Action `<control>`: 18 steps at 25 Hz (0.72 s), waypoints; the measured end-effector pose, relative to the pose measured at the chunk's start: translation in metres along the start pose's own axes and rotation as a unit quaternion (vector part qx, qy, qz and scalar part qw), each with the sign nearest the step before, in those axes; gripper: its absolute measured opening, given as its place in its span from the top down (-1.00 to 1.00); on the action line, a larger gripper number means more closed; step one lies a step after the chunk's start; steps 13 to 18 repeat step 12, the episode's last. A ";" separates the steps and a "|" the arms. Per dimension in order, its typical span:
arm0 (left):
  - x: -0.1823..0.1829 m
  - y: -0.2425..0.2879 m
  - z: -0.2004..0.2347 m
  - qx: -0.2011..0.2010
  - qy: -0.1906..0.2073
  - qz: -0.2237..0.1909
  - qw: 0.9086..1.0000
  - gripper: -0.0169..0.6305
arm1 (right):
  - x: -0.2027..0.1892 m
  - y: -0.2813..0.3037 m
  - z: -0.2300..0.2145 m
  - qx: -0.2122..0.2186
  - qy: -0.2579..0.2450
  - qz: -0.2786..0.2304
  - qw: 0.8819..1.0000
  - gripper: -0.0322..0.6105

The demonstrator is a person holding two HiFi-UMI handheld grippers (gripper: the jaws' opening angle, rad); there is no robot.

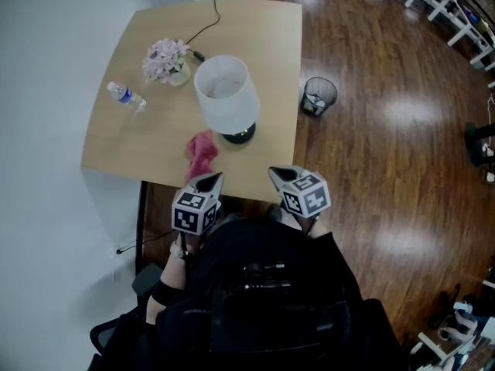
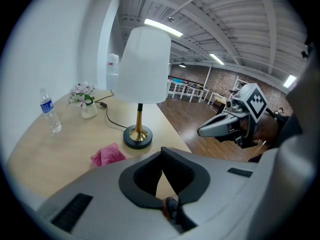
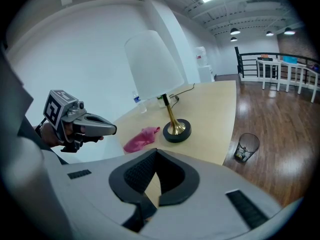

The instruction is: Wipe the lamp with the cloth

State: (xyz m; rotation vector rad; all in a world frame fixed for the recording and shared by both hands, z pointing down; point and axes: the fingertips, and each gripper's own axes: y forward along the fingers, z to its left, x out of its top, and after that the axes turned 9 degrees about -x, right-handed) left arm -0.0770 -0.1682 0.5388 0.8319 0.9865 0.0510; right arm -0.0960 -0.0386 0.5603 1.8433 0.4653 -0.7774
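Indoors, a pale wood-grain worktop with rounded corners stands against a plain white wall. Below it a dark, glossy plank floor throws back the ceiling lights. Near the middle of the worktop rises the lamp: a smooth white tapered shade on a slim brass-coloured stem, set in a round dark base. The cloth, pink, soft and crumpled into a loose heap, lies on the worktop just beside that base, on the side toward the person. Farther back sit a clear plastic water bottle with a blue label and a small pot of pale pink flowers. A thin black cord trails past them to the far edge. A black mesh wastebasket stands on the floor just beside the worktop. The left gripper and right gripper, grey plastic shells each bearing a marker cube, hang over the near edge, apart from the cloth. Each has its dark textured jaws pressed together with nothing between them.
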 end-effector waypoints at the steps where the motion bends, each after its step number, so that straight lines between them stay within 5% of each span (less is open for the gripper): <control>1: 0.000 0.000 0.001 0.000 0.000 0.001 1.000 0.95 | 0.001 0.000 0.000 0.000 0.001 0.000 1.000 0.90; 18: -0.003 0.001 0.006 -0.002 0.001 0.007 1.000 0.95 | 0.001 0.004 0.000 -0.002 0.006 -0.002 1.000 0.90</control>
